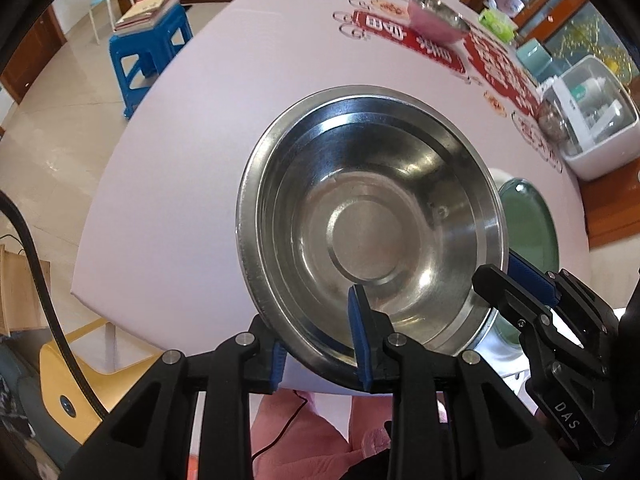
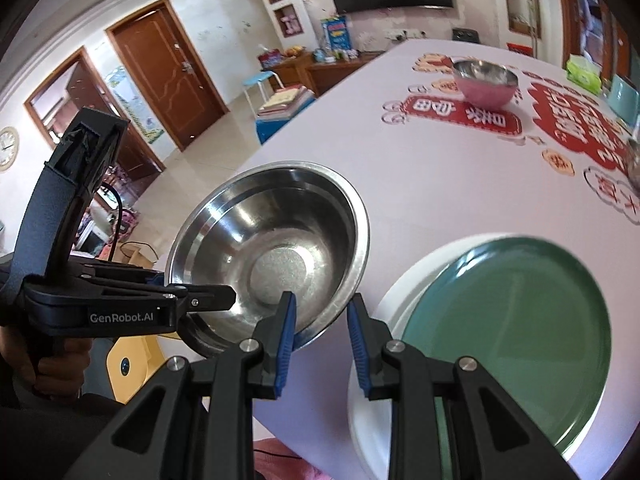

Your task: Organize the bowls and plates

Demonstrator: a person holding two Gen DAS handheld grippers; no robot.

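Note:
A large steel bowl (image 1: 372, 216) (image 2: 272, 248) is held by both grippers over the near edge of the table (image 1: 180, 160). My left gripper (image 1: 316, 320) (image 2: 224, 294) is shut on its near rim, one pad inside the bowl and one outside. My right gripper (image 2: 322, 300) (image 1: 500, 272) is shut on the opposite rim in the same way. To the right of the bowl, a green plate (image 2: 504, 340) (image 1: 528, 232) lies on a white plate (image 2: 384, 300). A pink bowl with a steel inside (image 1: 438, 20) (image 2: 484, 80) stands far back on the table.
The tablecloth is pale pink with red print (image 2: 460, 116) at the far right. A white lidded container (image 1: 592, 120) and a green tissue pack (image 2: 584, 70) stand at the right edge. A blue stool with books (image 1: 148, 44) and a yellow chair (image 1: 80, 380) stand beside the table.

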